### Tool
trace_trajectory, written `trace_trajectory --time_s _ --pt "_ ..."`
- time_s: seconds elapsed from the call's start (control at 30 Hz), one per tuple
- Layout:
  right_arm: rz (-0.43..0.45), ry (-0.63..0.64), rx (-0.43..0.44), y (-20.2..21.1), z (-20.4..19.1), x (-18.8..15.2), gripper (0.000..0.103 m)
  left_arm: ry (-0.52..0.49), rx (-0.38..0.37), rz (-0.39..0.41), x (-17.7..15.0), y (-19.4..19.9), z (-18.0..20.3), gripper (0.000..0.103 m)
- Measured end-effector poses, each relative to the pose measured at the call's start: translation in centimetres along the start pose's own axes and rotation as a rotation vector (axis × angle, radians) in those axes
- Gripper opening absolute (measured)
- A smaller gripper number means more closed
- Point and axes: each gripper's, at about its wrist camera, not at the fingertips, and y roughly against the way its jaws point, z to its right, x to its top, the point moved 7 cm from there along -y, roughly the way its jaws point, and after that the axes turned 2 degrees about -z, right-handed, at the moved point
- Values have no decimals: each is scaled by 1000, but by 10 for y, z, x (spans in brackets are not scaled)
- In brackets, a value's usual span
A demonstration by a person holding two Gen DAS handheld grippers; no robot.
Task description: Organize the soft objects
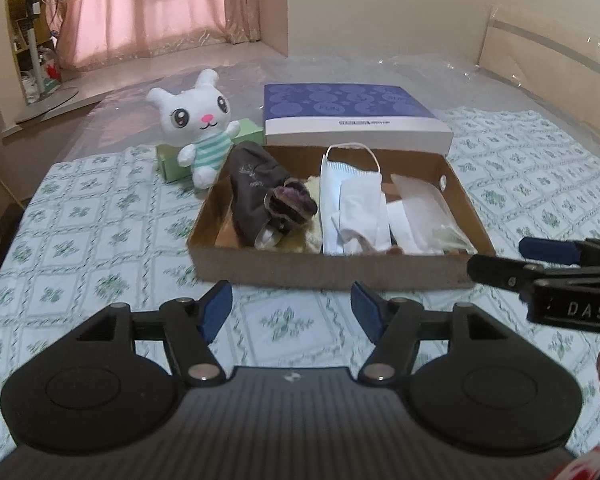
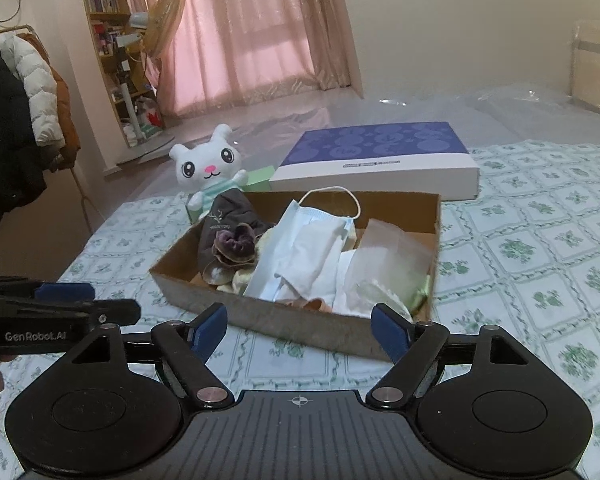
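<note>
Cardboard box [image 1: 332, 270] already holds mask [image 1: 350, 200] and cloths; plush bunny [image 1: 198, 130] remains outside; left tool [image 1: 291, 314] and right tool [image 2: 300, 330] both agape, empty.

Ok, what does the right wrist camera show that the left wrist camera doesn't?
Only the right wrist view shows the rack of hanging jackets and the yellow standing fan's head. Only the left wrist view shows the round hole in the open brown cardboard box's right wall. Both show the white plush bunny in a striped shirt, the blue face mask, the purple velvet scrunchie, the purple-topped box lid, and the left gripper and right gripper, both open and empty.
</note>
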Motion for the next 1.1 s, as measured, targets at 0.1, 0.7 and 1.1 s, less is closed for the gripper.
trace_trajectory --time_s 0.1,0.7,1.1 --pt "3 -11 3 16 -2 -6 79 11 7 -6 -11 18 1 64" --pt "-81 5 53 99 -24 -81 79 69 26 -69 -103 105 18 66" --pt "-115 14 57 138 -31 -114 79 74 11 -66 -138 146 35 70"
